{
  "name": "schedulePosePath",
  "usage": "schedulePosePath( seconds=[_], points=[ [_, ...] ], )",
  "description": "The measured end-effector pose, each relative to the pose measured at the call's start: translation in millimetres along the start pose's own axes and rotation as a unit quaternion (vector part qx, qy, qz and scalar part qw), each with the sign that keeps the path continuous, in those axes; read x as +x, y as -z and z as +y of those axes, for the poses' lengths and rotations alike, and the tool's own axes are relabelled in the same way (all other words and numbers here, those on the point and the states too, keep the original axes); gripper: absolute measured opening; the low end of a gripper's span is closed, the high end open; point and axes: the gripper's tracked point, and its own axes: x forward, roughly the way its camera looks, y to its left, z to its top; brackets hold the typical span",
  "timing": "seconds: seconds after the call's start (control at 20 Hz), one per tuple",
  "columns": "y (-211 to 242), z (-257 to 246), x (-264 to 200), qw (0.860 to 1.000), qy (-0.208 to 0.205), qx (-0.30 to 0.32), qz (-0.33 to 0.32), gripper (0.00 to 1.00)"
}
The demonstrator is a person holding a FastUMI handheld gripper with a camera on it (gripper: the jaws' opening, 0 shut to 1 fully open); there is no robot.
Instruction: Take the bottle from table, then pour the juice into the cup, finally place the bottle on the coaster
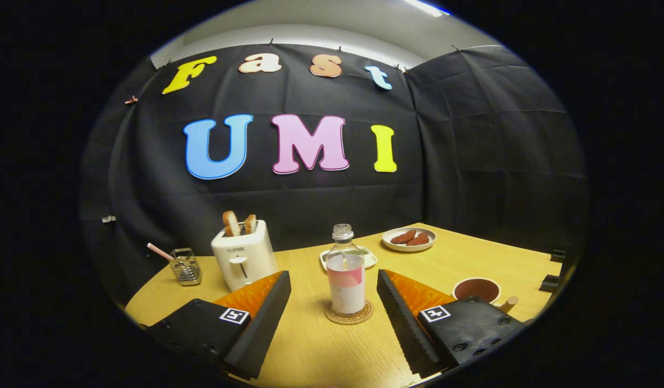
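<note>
Bottle point(346, 275) stands upright on coaster point(349, 313) at lower centre, gripper point(332, 307) fingers spread wide and clear of it, so placement appears complete; next: withdraw.

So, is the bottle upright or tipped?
Upright: the bottle stands on the coaster, cap up, between the open gripper's fingers.

Capped bottle point(346, 275) upright on round coaster point(349, 314); cup point(476, 290) nearby on table point(321, 345)
</note>
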Motion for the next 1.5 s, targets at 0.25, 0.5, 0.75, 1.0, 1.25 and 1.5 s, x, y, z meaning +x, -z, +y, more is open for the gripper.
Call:
schedulePosePath(
  seconds=[0.25,0.5,0.75,1.0,1.25,1.5],
  points=[
    [-28.5,10.8,-27.4,0.999,-0.039,0.008,-0.003,0.99],
    [-52.5,-0.3,-51.1,0.998,-0.057,-0.007,-0.004,0.99],
    [-84.7,-6.2,-64.8,0.997,-0.079,-0.024,-0.007,0.99],
    [-110.3,-1.0,-83.5,0.992,-0.12,-0.037,-0.011,0.99],
    [-122.1,4.4,-101.3,0.987,-0.155,-0.031,-0.001,0.99],
    [-136.1,3.8,-106.1,0.984,-0.175,-0.018,0.001,0.99]
  ],
)
